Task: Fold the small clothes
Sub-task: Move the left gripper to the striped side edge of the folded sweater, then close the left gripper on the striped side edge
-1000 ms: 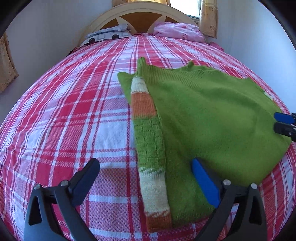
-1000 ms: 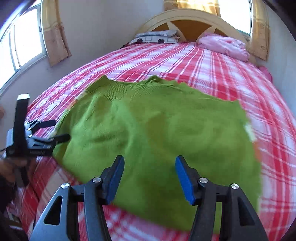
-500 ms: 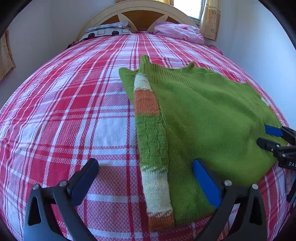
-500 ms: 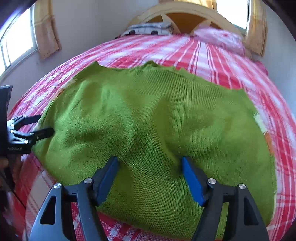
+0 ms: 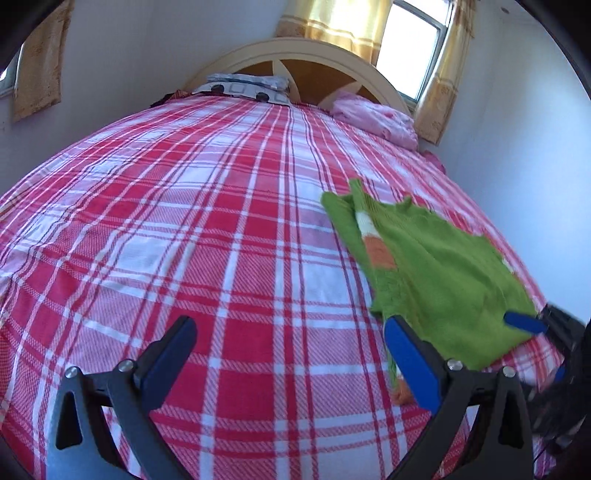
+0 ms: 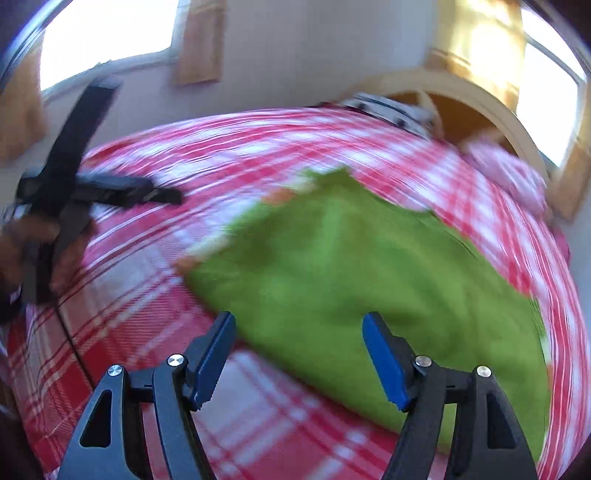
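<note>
While your two handheld tongs hang over the red-and-white plaid bedspread (image 5: 207, 258), the green knitted sweater (image 5: 447, 280) lies flat on the bed, ahead and to the right of your left gripper (image 5: 288, 354) and ahead, slightly right, of your right gripper (image 6: 299, 350). Your left gripper stands wide, its blue-padded fingers spread over bare plaid with nothing between them; the right-hand finger crosses in front of the sweater's near corner, and whether it touches the knit cannot be told. Your right gripper is also spread, nothing clamped: the sweater's near edge runs across the gap between its fingers, with checked cloth showing under the left finger and green knit beyond the right one. Along the sweater's edge nearest your left gripper, a striped sleeve (image 5: 376, 243) in cream and orange lies folded onto the green body. From the left wrist camera, your right gripper shows as a blue pad and dark frame at the sweater's far right side. From the right wrist camera, which is heavily blurred, your left gripper appears well to the left, gripped by your hand (image 6: 26, 251), clear of the garment. Far beyond both tongs, a cream arched headboard (image 5: 314, 55) closes the bed, with a patterned pillow (image 5: 247, 85) and a pink bundle of bedding (image 5: 376, 118) at its foot, and yellow curtains (image 5: 340, 18) beside a bright window.
</note>
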The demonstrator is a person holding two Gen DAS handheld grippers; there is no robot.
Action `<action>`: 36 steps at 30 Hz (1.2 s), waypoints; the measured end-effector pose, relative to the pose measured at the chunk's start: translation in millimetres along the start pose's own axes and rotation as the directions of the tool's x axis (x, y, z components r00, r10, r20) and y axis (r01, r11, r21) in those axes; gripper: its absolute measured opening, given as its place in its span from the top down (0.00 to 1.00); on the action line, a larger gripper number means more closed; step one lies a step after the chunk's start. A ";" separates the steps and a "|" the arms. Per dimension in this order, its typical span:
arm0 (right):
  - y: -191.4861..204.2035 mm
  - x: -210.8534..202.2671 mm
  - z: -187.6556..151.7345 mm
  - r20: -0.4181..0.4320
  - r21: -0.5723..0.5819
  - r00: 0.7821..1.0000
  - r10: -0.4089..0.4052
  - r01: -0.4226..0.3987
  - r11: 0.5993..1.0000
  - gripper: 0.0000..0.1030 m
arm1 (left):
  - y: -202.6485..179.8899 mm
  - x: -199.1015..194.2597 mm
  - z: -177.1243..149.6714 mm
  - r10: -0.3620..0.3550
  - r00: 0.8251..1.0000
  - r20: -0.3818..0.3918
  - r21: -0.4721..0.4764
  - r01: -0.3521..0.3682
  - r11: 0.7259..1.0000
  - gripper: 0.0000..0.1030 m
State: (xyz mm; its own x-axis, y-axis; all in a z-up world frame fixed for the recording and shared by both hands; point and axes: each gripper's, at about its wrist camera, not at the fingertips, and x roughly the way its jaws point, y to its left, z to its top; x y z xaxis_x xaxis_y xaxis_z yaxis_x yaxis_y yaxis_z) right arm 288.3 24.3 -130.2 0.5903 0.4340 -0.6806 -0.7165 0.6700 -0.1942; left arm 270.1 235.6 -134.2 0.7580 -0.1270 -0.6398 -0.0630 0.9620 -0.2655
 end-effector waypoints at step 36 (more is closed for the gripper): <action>85.2 49.0 9.7 0.010 -0.268 0.993 -0.118 0.116 0.956 0.72 | -18.4 135.1 63.4 -0.452 0.889 -0.073 -0.255 0.422 0.870 0.68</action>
State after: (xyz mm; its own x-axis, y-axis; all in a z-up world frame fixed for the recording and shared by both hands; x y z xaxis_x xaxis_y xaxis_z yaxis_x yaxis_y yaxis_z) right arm 259.8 108.5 -173.3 0.6742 0.3577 -0.6462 -0.7163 0.5298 -0.4541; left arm 414.8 216.1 -170.0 0.6546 -0.5657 -0.5016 0.0996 0.7222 -0.6845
